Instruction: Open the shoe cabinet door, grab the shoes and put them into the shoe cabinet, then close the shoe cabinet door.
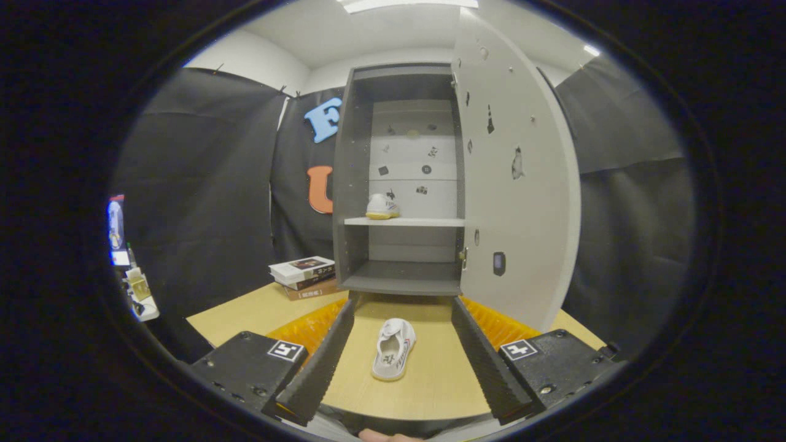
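Note:
The grey shoe cabinet [353,184] stands on the wooden table [430,380], its door [522,202] swung wide open to the right. One white shoe with a yellow sole [382,207] sits on the cabinet's white middle shelf [430,221]. A second white shoe [393,348] lies on the table in front of the cabinet, toe pointing toward it. My gripper [402,301] is open, its two black ribbed fingers [322,362] spread wide to either side of that shoe without touching it.
A stack of books [305,274] lies on the table left of the cabinet. The lower cabinet compartment [402,276] holds nothing. The open door juts out over the table's right side. A small stand with gear [138,288] sits far left beyond the table edge.

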